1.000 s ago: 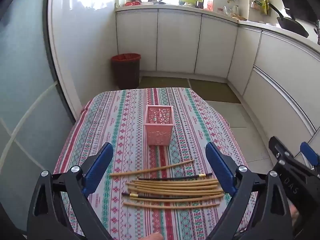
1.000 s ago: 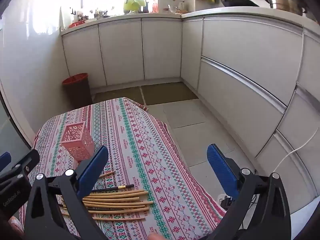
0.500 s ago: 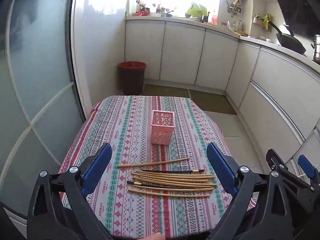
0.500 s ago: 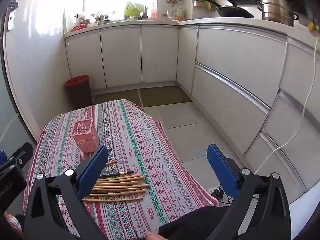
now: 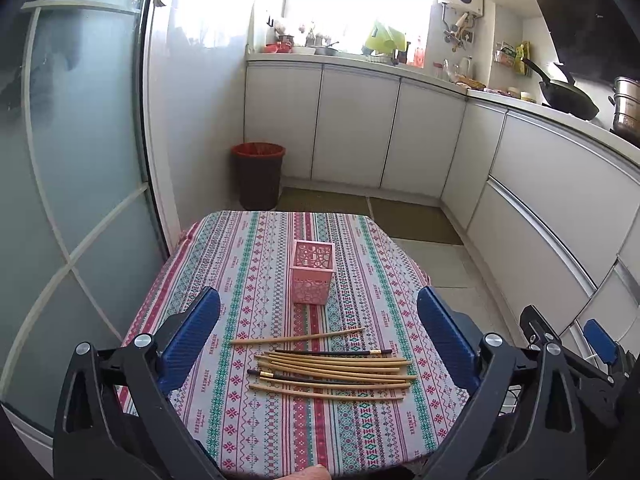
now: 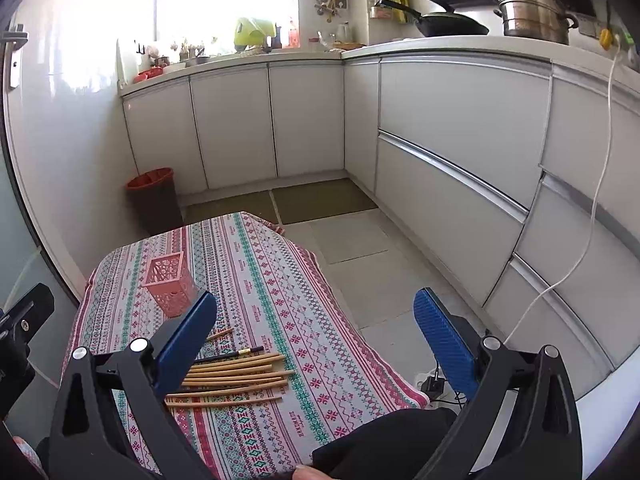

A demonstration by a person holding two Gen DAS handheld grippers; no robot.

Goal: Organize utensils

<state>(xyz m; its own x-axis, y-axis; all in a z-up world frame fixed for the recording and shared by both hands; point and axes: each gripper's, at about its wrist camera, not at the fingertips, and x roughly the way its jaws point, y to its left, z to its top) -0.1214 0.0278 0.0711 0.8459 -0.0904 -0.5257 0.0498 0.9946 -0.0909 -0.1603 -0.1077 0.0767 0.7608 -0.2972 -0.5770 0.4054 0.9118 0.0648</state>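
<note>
On the worktop: your chopsticks (image 5: 332, 368) lie in a loose bundle on the striped cloth (image 5: 248, 280), one stick a little apart on the far side.
Holder: your pink holder (image 5: 312, 278) stands upright beyond the chopsticks, apart from them.
Left hand-held gripper (image 5: 318, 340): released, jaws opening wide, nothing between them, above the chopsticks.
Right hand-held gripper (image 6: 316, 338): released, jaws spread, nothing grasped, off the cloth's right edge.

Holder: the pink holder (image 5: 312, 277) is a square box with cut-out pattern; it stands upright and empty at 12 o'clock from the sticks.
Chopsticks: the chopsticks (image 5: 334, 372), bamboo with two black ones, lie flat in loose rows at 6 o'clock from the holder.
</note>
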